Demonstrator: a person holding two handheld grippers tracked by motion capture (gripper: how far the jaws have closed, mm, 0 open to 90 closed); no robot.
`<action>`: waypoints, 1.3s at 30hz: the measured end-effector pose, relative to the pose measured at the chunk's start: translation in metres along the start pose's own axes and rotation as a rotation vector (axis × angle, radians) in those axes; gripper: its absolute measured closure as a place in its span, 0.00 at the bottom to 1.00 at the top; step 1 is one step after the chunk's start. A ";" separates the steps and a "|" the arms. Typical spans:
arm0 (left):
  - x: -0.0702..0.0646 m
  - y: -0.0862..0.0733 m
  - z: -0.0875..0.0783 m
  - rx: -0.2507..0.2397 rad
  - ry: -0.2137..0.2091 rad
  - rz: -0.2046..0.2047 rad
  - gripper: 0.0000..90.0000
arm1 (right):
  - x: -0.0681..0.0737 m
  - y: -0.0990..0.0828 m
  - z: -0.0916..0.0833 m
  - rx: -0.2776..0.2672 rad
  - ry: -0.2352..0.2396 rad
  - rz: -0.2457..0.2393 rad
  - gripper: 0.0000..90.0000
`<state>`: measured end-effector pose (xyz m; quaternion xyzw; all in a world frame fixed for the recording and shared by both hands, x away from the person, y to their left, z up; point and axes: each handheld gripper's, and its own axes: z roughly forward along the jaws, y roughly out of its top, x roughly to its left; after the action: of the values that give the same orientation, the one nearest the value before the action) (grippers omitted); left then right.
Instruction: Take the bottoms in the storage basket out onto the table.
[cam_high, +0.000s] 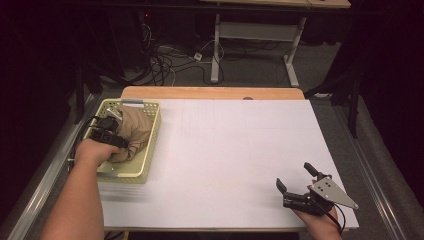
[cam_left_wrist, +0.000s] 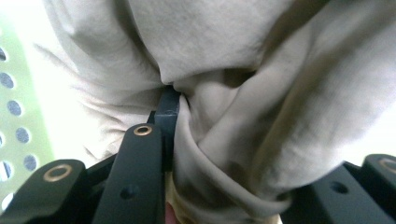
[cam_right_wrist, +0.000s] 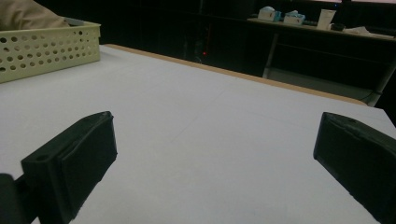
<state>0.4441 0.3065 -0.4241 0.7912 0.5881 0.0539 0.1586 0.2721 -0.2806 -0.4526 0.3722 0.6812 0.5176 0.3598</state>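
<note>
R gripper (cam_high: 296, 176) is resting at near right edge of the table (cam_high: 225, 150), jaws standing wide w/ nothing between. Farther off at left, L gripper (cam_high: 120, 131) is reaching into the basket (cam_high: 150, 145), jaws pinching a fold of the beige cloth (cam_high: 134, 127) lying bunched inside.

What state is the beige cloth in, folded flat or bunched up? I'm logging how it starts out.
Bunched up. The beige cloth sits as a crumpled heap inside the yellow basket, deep creases running across it in the left gripper view.
</note>
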 end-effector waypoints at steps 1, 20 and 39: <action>-0.001 0.000 -0.001 0.005 0.004 0.002 0.72 | 0.000 0.000 0.000 0.000 0.003 -0.003 0.00; -0.015 0.004 -0.027 0.210 0.017 0.021 0.72 | 0.001 0.001 -0.001 -0.009 0.010 0.005 0.00; -0.030 0.013 -0.050 0.285 0.071 0.064 0.72 | 0.003 0.003 -0.002 -0.018 0.017 0.002 0.00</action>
<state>0.4328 0.2843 -0.3697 0.8217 0.5695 0.0025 0.0219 0.2688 -0.2782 -0.4496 0.3653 0.6791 0.5272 0.3570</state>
